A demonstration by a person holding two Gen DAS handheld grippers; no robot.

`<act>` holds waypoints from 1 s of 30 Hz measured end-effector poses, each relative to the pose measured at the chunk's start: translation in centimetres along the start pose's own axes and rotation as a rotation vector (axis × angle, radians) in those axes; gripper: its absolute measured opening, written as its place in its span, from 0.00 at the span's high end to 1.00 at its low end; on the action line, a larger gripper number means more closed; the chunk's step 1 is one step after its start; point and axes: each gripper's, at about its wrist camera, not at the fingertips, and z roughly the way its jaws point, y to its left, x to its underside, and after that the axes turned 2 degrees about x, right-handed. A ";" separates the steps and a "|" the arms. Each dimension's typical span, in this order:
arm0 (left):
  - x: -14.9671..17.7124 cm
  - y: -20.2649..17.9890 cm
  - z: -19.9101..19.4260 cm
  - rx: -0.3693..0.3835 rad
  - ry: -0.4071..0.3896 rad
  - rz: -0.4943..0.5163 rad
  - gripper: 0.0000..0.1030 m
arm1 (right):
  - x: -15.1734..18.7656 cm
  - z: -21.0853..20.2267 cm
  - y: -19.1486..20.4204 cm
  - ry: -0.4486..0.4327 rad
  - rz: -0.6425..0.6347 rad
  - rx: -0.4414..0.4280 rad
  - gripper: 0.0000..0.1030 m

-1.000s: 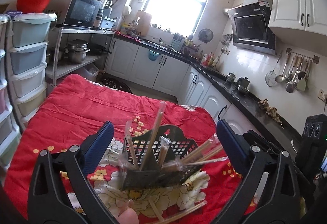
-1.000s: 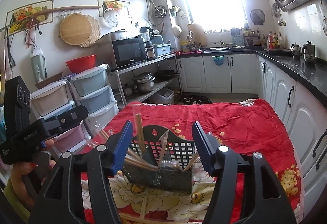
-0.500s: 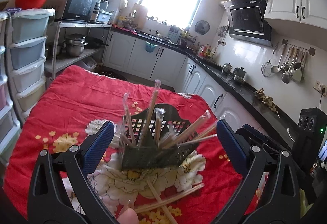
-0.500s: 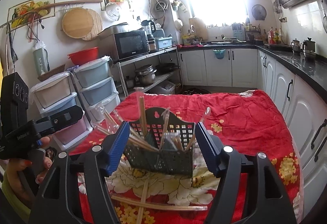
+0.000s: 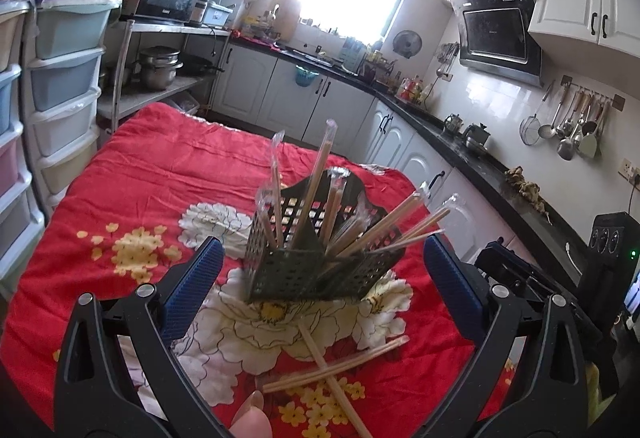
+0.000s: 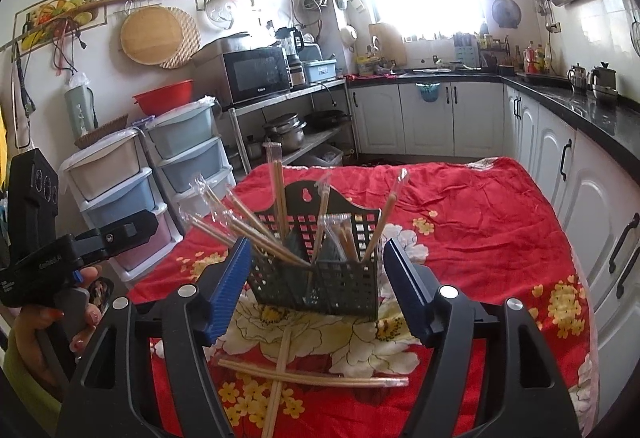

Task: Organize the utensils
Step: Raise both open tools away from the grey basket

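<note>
A black perforated utensil caddy stands upright on the red floral cloth, with several plastic-wrapped chopstick pairs sticking out of it. It also shows in the right wrist view. Two wrapped chopstick pairs lie crossed on the cloth in front of it. My left gripper is open and empty, held back from the caddy. My right gripper is open and empty, its fingers either side of the caddy in the picture but nearer the camera.
The red cloth covers a table. Plastic drawer units stand to the left, a shelf with microwave behind. White cabinets with black counter run along the right. The left gripper's body is at left.
Both grippers have pulled back and up from the caddy. More of the cloth and the two crossed chopstick pairs in front of it now show. Both stay open.
</note>
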 end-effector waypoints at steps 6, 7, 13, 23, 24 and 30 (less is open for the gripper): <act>1.2 0.8 0.3 -0.016 0.033 -0.014 0.10 | 1.1 0.3 -0.3 0.036 -0.003 0.009 0.36; 1.3 0.8 0.4 -0.017 0.036 -0.015 0.10 | 1.4 0.4 -0.4 0.044 -0.002 0.011 0.36; 2.2 1.1 1.0 -0.023 0.065 -0.020 0.10 | 2.6 0.8 -1.1 0.080 0.001 0.024 0.36; 3.9 1.3 2.9 -0.032 0.130 -0.027 0.10 | 4.8 1.6 -2.3 0.140 0.003 0.061 0.36; 4.0 1.3 3.1 -0.033 0.135 -0.025 0.10 | 5.0 1.7 -2.4 0.145 0.004 0.063 0.36; 5.0 1.4 4.6 -0.038 0.178 -0.021 0.10 | 6.0 2.3 -2.9 0.177 0.012 0.074 0.36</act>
